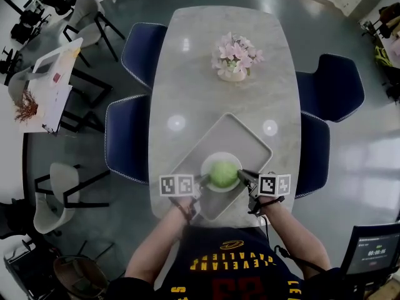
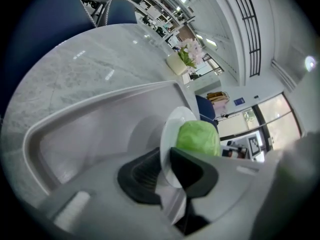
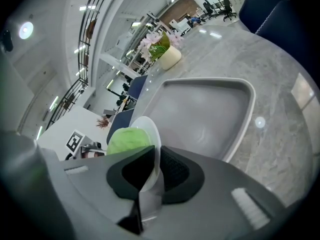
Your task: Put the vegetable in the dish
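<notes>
A green cabbage [image 1: 223, 173] sits in a small white dish [image 1: 206, 167] over the near end of a grey tray [image 1: 234, 130]. My left gripper [image 1: 203, 180] is at the dish's left rim and my right gripper [image 1: 242, 176] at its right rim. In the left gripper view the dish [image 2: 172, 126] stands on edge between the jaws of the left gripper [image 2: 165, 171], with a little slack beside the rim; the cabbage [image 2: 198, 138] bulges behind. In the right gripper view the right gripper [image 3: 156, 166] pinches the dish rim [image 3: 150, 129], with the cabbage [image 3: 127, 140] to the left.
The tray [image 3: 210, 114] lies askew on a long marble table [image 1: 187, 74]. A pot of pink flowers [image 1: 234, 58] stands at the table's far middle. Blue chairs [image 1: 128, 139] line the left side and others [image 1: 331, 89] the right.
</notes>
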`<state>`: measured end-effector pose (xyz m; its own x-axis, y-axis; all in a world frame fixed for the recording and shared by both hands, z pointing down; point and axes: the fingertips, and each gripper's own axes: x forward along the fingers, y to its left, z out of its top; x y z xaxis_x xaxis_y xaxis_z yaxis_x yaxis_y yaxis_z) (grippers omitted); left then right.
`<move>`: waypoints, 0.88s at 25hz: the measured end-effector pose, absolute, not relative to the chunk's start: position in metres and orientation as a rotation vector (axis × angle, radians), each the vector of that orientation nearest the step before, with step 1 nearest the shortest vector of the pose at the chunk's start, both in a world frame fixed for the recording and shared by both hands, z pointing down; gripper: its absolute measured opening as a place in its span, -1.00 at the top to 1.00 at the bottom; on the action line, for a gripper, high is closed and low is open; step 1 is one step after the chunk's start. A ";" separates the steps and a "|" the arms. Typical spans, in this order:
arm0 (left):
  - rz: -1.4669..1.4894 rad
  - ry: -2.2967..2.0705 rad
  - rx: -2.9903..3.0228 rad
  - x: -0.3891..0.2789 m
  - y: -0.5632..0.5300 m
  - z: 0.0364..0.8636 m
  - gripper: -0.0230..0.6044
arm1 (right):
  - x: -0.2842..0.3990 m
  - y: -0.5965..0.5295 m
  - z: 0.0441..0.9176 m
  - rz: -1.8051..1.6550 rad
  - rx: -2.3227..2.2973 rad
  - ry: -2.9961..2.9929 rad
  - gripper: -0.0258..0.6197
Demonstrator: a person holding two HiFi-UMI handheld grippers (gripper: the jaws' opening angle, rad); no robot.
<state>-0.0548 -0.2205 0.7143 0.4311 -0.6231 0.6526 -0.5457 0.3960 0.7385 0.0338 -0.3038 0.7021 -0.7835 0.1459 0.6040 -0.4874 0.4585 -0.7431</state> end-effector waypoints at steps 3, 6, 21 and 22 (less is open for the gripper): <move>-0.053 -1.212 1.225 -0.056 -0.224 0.723 0.72 | 0.032 -0.309 0.709 1.332 0.284 -2.083 0.80; -0.030 -1.214 1.213 -0.059 -0.225 0.729 0.71 | 0.029 -0.310 0.713 1.322 0.284 -2.068 0.80; 0.061 -1.215 1.169 -0.065 -0.232 0.749 0.68 | 0.022 -0.319 0.733 1.242 0.281 -1.992 0.79; 0.071 -1.215 1.174 -0.065 -0.231 0.748 0.68 | 0.022 -0.319 0.733 1.237 0.281 -1.989 0.79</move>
